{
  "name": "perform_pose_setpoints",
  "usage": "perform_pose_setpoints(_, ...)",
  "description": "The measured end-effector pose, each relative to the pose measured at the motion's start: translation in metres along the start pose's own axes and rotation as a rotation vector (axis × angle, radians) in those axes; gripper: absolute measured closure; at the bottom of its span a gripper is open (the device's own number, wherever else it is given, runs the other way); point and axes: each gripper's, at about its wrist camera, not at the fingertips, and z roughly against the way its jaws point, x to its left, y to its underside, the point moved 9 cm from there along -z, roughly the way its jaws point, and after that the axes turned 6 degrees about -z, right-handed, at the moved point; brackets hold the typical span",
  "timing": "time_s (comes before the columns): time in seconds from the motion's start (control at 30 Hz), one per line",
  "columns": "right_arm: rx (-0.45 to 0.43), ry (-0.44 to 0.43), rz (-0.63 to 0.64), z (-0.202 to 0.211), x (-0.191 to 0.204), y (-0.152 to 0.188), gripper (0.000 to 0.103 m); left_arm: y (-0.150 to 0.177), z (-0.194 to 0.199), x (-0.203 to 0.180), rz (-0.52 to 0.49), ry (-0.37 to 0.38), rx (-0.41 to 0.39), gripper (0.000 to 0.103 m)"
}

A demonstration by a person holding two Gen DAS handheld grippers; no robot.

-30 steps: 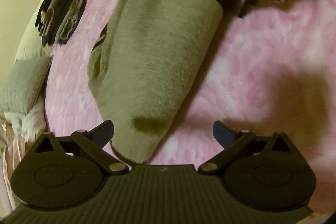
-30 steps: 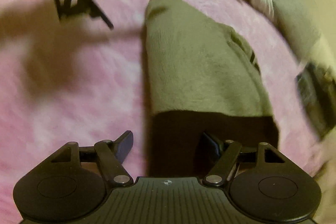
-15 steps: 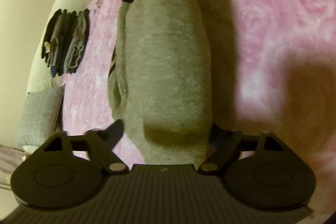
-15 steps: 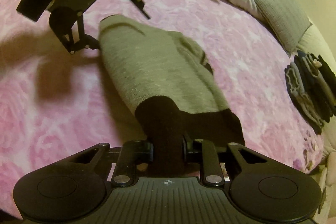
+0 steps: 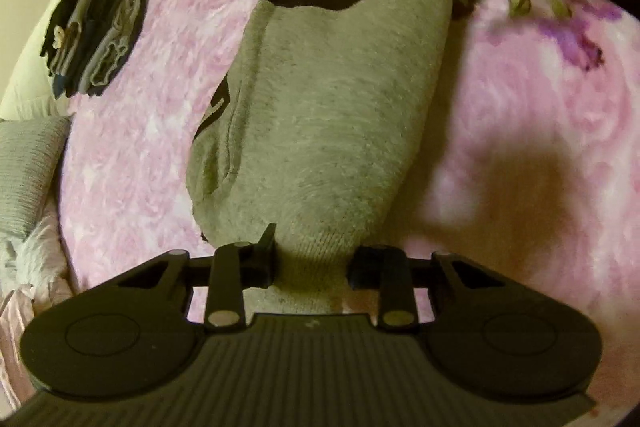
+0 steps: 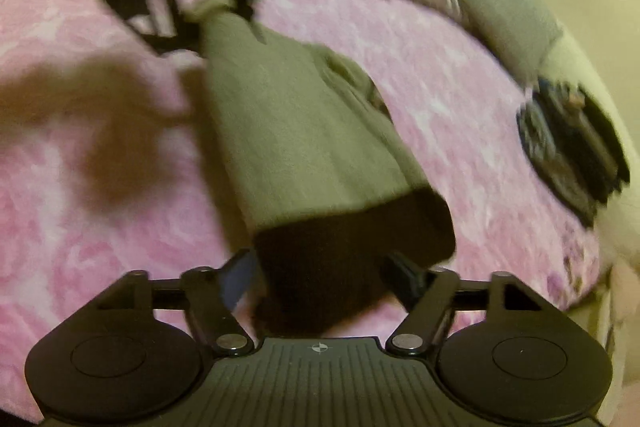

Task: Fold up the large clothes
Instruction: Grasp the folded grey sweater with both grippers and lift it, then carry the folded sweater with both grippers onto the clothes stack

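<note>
Grey knit garment with black band, pink mottled blanket with purple flowers, black hand-held gripper

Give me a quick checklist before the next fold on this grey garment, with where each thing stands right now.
1. Left gripper shut on the grey end of the garment: ok.
2. Right gripper gripping the black end: not ok, its fingers stand apart around the cloth.
3. Garment lying flat on the pink blanket: not ok, a crease bunches along one side.
4. Folded pile apart from the garment: ok.
5. Right view sharp enough to judge contact: not ok, blurred.
</note>
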Motion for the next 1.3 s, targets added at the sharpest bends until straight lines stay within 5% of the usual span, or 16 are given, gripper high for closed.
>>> perform_pose_setpoints(0.17, -0.003, 0.052, 0.137, -0.035, 0.021, -0.001, 0.029, 0.001, 0.005, 0.01, 0.066, 0.045, 0.003, 0.076)
perform_pose_setpoints(0.3, 0.069, 0.078, 0.254, -0.057, 0.012, 0.021, 0.072, -0.002, 0.017, 0.012, 0.102, 0.081, 0.007, 0.076)
perform_pose_setpoints(0.37, 0.07, 0.069, 0.244, -0.042, 0.001, 0.017, 0.077, -0.008, 0.028, 0.013, 0.096, 0.107, 0.018, 0.076)
perform_pose_setpoints(0.67, 0.114, -0.108, 0.222, 0.075, -0.054, -0.021, 0.08, -0.049, 0.115, 0.028, 0.138, 0.262, 0.024, 0.076)
perform_pose_setpoints(0.87, 0.139, -0.211, 0.211, 0.132, -0.079, -0.018, 0.08, -0.088, 0.148, 0.046, 0.162, 0.261, 0.031, 0.076)
perform_pose_setpoints(1.07, 0.09, -0.204, 0.224, 0.154, -0.141, -0.008, 0.08, -0.145, 0.143, 0.092, 0.184, 0.242, 0.048, 0.076)
perform_pose_setpoints(1.3, 0.047, -0.196, 0.231, 0.148, -0.263, 0.022, 0.08, -0.245, 0.105, 0.171, 0.205, 0.227, 0.066, 0.077)
